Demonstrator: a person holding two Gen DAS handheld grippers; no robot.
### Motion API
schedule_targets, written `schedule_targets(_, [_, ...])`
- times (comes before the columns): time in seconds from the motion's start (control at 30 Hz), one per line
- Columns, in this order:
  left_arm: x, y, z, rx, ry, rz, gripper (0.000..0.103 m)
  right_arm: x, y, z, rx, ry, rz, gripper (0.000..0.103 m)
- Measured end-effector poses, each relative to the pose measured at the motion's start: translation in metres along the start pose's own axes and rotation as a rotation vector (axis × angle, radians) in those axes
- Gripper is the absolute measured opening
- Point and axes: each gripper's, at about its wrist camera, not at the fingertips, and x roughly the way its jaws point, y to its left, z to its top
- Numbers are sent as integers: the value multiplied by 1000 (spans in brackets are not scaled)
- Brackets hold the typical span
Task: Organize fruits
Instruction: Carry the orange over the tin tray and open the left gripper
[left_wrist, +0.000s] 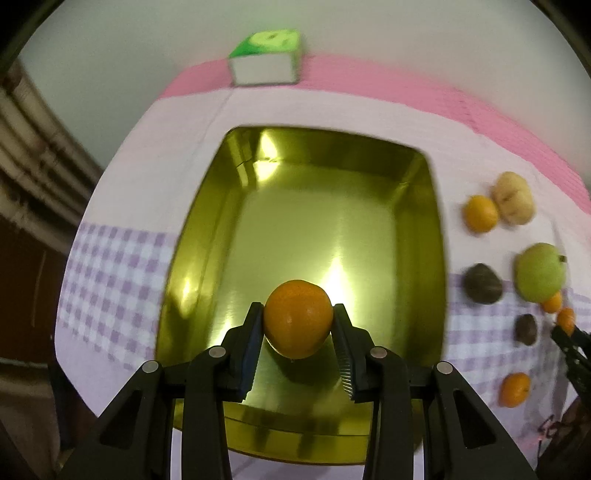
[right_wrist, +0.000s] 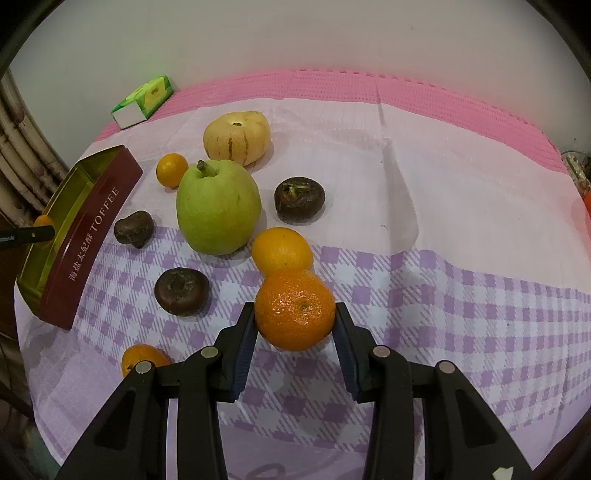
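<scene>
- The left gripper (left_wrist: 298, 321) has its fingers clenched on a small orange (left_wrist: 297, 318), held above the near part of the open gold-lined tin (left_wrist: 207, 236) — whether it touches the tin floor cannot be told.
- The right gripper (right_wrist: 295, 325) has its fingers clenched on a mandarin (right_wrist: 294, 309) over the checked cloth (right_wrist: 461, 295) covering the bench.
- At 12 o'clock from that mandarin, touching it, lies a second orange fruit (right_wrist: 281, 250); beyond it, at about 11 o'clock, stands a green pear (right_wrist: 218, 206).
- A dark brown fruit (right_wrist: 299, 200) sits at 12 o'clock, another (right_wrist: 181, 291) at 9 o'clock, a third (right_wrist: 133, 228) at 10 o'clock.
- Behind the pear — a pale striped melon (right_wrist: 236, 137) and a little orange (right_wrist: 171, 170) beside it.
- One more orange (right_wrist: 142, 359) lies at 8 o'clock, partly hidden by the gripper.
- The tin's maroon side, lettered TOFFEE, is at the far left, at 10 o'clock.
- A green tissue pack (right_wrist: 144, 100) rests at the back left by the wall.
</scene>
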Motion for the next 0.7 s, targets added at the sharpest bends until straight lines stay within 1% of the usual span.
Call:
schedule_targets(0.13, [12, 12, -6, -17, 25, 1, 38, -1, 2, 1, -4, -2, -9, 38])
schedule_targets(0.47, [27, 12, -13, -8, 42, -5, 38, -9, 7, 4, -17, -19, -35, 38])
schedule_targets(0.7, [34, 10, -15, -13, 48, -14, 38, -21, 13, 10, -18, -43, -29, 38])
